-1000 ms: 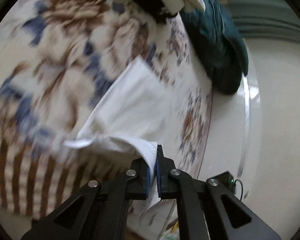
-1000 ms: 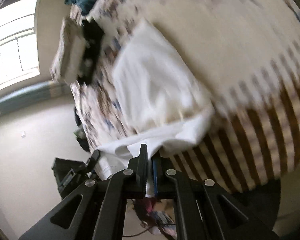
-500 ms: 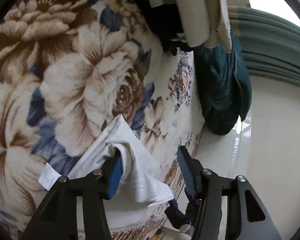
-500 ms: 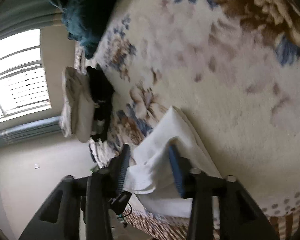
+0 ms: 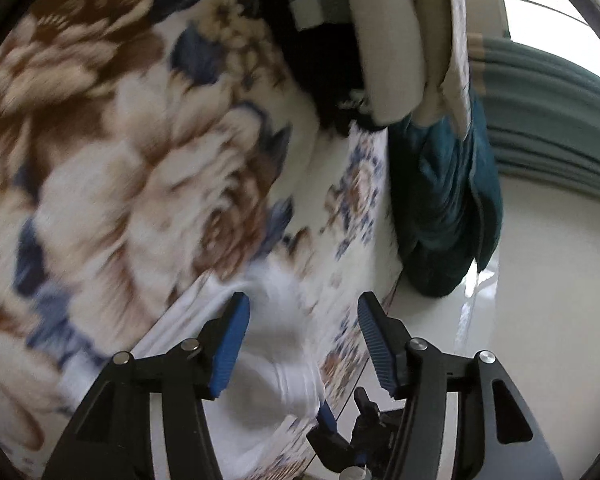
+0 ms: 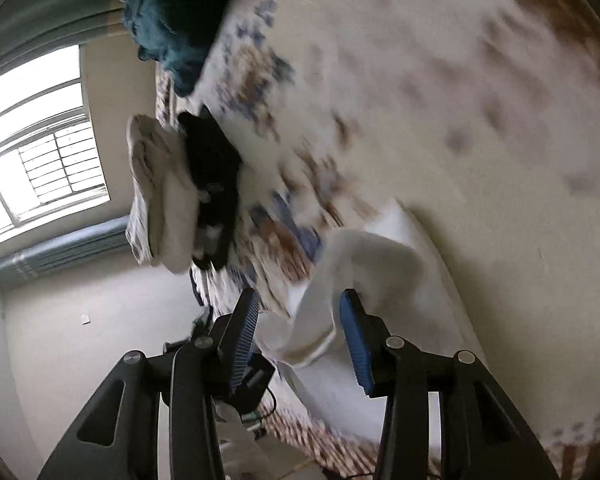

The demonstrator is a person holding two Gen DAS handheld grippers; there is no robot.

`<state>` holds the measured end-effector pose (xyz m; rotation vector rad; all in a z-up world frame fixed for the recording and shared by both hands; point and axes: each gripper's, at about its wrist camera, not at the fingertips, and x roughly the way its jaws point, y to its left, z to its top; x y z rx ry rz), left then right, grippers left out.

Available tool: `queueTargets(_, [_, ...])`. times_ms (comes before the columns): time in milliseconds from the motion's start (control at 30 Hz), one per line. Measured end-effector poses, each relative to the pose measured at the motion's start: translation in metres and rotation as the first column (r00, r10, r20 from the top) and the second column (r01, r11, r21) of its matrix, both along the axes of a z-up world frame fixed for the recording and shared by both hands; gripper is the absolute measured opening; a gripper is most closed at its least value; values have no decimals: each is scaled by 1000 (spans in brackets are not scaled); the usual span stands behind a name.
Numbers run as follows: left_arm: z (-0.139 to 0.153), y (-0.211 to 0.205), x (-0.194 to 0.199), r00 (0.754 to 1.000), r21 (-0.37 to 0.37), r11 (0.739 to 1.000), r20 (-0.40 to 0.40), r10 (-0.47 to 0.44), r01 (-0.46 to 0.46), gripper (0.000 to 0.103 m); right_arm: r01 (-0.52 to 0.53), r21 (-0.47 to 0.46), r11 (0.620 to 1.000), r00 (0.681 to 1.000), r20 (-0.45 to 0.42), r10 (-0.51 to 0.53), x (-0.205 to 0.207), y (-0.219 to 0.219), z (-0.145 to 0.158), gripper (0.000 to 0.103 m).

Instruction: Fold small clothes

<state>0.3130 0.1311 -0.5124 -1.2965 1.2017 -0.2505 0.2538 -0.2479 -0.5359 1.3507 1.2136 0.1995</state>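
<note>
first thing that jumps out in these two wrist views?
The white garment lying on the floral blanket, with a raised fold sitting between the open right gripper. In the left wrist view the open left gripper straddles the same cloth near the bed edge. Behind: a stack of folded clothes and a teal blanket.

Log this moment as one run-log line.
left gripper: open | right gripper: open | white garment: released, lying on floral blanket

Garment (image 6: 380, 264) on blanket (image 6: 440, 100), clothes pile (image 6: 188, 196) beyond (at the edge)
</note>
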Motion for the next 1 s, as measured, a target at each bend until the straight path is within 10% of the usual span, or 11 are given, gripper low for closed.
queueTargets(133, [6, 5, 8, 1000, -9, 1000, 20, 18, -18, 54, -56, -92, 994, 998, 5, 57, 15, 1, 13, 45])
queueTargets(233, [16, 6, 10, 995, 153, 984, 35, -96, 89, 54, -101, -242, 965, 995, -14, 100, 7, -2, 24, 50])
queueTargets(367, [3, -13, 18, 932, 402, 847, -47, -361, 348, 54, -151, -366, 918, 988, -96, 124, -11, -9, 18, 50])
queueTargets(533, [-22, -25, 26, 887, 363, 819, -54, -458, 445, 51, -150, -273, 950, 979, -179, 103, -20, -8, -19, 48])
queueTargets(567, [-21, -26, 28, 884, 370, 816, -32, -466, 444, 25, -133, -253, 958, 979, -183, 88, -20, -7, -25, 39])
queueTargets(600, [-20, -29, 30, 874, 382, 804, -18, -486, 456, 3, -104, -249, 963, 984, -166, 63, -19, -7, -26, 8])
queueTargets(667, [-18, -32, 36, 850, 426, 765, -19, -526, 483, 2, -62, -296, 953, 989, -146, 19, -20, -9, -18, 2])
queueTargets(867, [-29, -15, 47, 858, 454, 751, -61, -510, 479, 2, -21, -389, 921, 988, -151, -41, -21, -7, -10, 2])
queueTargets(1000, [-27, 2, 42, 881, 368, 810, -58, -469, 456, 3, -99, -393, 914, 980, -195, 22, -18, -5, -18, 4])
